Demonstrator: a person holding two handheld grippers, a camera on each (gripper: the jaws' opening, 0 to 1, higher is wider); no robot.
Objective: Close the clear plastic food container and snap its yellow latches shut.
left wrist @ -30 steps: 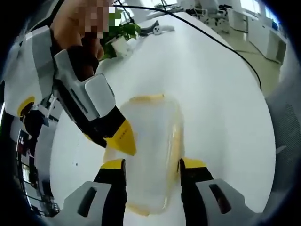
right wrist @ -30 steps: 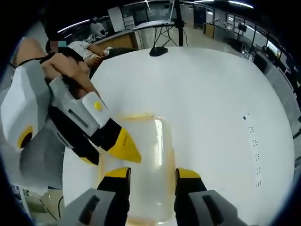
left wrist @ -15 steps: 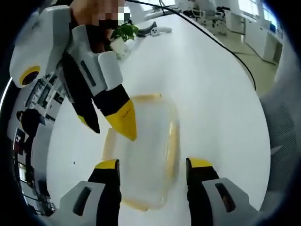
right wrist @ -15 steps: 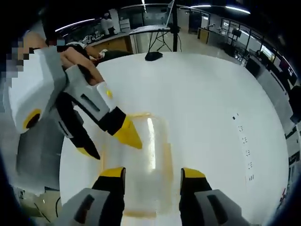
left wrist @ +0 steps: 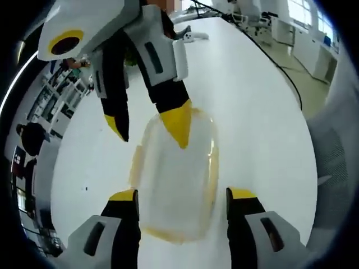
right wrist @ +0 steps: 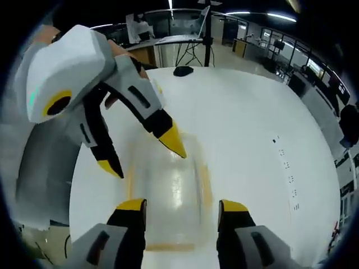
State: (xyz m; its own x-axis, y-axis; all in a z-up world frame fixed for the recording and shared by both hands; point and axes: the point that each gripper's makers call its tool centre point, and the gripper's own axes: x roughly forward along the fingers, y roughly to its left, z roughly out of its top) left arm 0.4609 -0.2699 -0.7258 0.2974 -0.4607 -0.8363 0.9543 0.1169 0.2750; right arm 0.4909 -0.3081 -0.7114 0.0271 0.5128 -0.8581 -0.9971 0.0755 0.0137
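A clear plastic food container (left wrist: pixel 176 179) with yellow latches (left wrist: pixel 136 163) along its edges lies flat on the white table (left wrist: pixel 252 106), its lid down on it. My left gripper (left wrist: pixel 182 196) hovers over its near end, open, its jaws spread wider than the box. My right gripper (left wrist: pixel 147 128) comes in from the upper left, open, one yellow fingertip (left wrist: pixel 178 128) at the box's far end. In the right gripper view the same container (right wrist: pixel 168 190) sits between the open right gripper's (right wrist: pixel 181 205) jaws, and the left gripper (right wrist: pixel 141 154) hangs open above its far end.
A black cable (left wrist: pixel 269 61) runs across the far side of the table, and a small white object (left wrist: pixel 193 36) lies at the back. A black stand base (right wrist: pixel 182 71) sits at the table's far edge. A grey chair (left wrist: pixel 336 162) is on the right.
Both grippers have lifted away from the container and their jaws have spread a little wider. Each now hangs over the box's end instead of touching its side.
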